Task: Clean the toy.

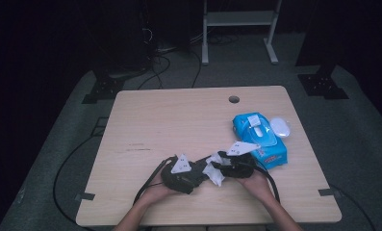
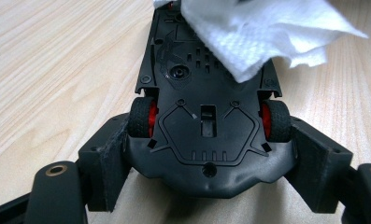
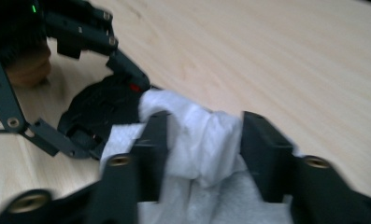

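A black toy car (image 2: pixel 206 126) with red wheel hubs lies belly-up between the jaws of my left gripper (image 2: pixel 211 161), which is shut on its rear end at the wheels. A crumpled white wipe (image 2: pixel 262 37) rests on the far part of the car's underside. My right gripper (image 3: pixel 199 140) is shut on that wipe (image 3: pixel 192 116) and presses it against the car (image 3: pixel 96 114). In the high view both grippers meet near the table's front edge, left gripper (image 1: pixel 203 172) and right gripper (image 1: pixel 219 167) tip to tip, with the wipe (image 1: pixel 214 175) between them.
A blue pack of wet wipes (image 1: pixel 260 139) with its flap open lies just behind the right hand. A small white oval object (image 1: pixel 280 127) sits beside it. The wooden table (image 1: pixel 179 120) has a cable hole (image 1: pixel 234 99) at the back.
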`<state>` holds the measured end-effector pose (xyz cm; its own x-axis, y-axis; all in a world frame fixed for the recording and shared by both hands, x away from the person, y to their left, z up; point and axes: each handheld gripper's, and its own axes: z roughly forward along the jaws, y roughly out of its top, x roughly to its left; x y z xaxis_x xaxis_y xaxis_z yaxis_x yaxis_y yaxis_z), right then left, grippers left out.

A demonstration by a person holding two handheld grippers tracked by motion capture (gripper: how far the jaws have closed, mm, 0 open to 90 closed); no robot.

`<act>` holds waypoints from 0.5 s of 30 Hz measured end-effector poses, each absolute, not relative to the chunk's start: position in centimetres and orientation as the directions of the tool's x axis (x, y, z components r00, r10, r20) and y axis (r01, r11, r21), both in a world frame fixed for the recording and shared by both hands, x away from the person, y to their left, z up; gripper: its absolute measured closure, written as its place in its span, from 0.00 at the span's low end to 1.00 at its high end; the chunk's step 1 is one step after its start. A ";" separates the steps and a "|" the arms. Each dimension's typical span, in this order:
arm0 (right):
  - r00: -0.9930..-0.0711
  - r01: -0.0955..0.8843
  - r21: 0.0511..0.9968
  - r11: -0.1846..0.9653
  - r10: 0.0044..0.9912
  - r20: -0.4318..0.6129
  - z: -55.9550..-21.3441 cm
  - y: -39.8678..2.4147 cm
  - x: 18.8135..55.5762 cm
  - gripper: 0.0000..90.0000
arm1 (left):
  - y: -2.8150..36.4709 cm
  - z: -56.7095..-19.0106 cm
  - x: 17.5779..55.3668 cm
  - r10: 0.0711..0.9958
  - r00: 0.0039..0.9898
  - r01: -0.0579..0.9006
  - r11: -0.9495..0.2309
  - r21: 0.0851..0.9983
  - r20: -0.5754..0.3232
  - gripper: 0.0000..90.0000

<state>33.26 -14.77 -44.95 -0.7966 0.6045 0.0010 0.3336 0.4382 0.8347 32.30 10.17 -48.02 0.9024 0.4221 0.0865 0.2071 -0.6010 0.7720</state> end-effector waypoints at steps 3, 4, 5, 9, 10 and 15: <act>-0.805 0.358 0.817 0.452 0.593 0.024 -45.5 -14.9 33.5 0.80 | 10.2 -48.0 32.3 0.421 0.903 0.207 -0.600 0.772 0.085 0.26; -0.800 0.372 0.813 0.448 0.599 0.036 -45.5 -15.2 33.6 0.83 | 10.2 -48.0 32.4 0.421 0.903 0.208 -0.600 0.772 0.084 0.26; -0.794 0.381 0.812 0.443 0.607 0.041 -45.4 -15.5 33.7 0.85 | 10.2 -48.0 32.4 0.421 0.903 0.208 -0.601 0.772 0.084 0.26; -0.752 0.422 0.800 0.427 0.658 0.046 -45.3 -17.9 33.7 0.88 | 10.2 -48.0 32.4 0.419 0.904 0.205 -0.605 0.769 0.089 0.26; -0.751 0.426 0.801 0.421 0.658 0.054 -45.4 -18.1 33.6 0.89 | 10.2 -48.0 32.4 0.419 0.904 0.204 -0.607 0.768 0.091 0.26; -0.797 0.401 0.806 0.435 0.599 0.074 -45.3 -16.8 32.6 0.89 | 10.2 -48.0 32.3 0.426 0.901 0.210 -0.600 0.772 0.085 0.26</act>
<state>32.64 -16.83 -45.30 -0.7975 0.5988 0.0737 0.4011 0.4350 0.8062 32.27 10.15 -48.00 0.9008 0.4257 0.0854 0.2105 -0.6002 0.7716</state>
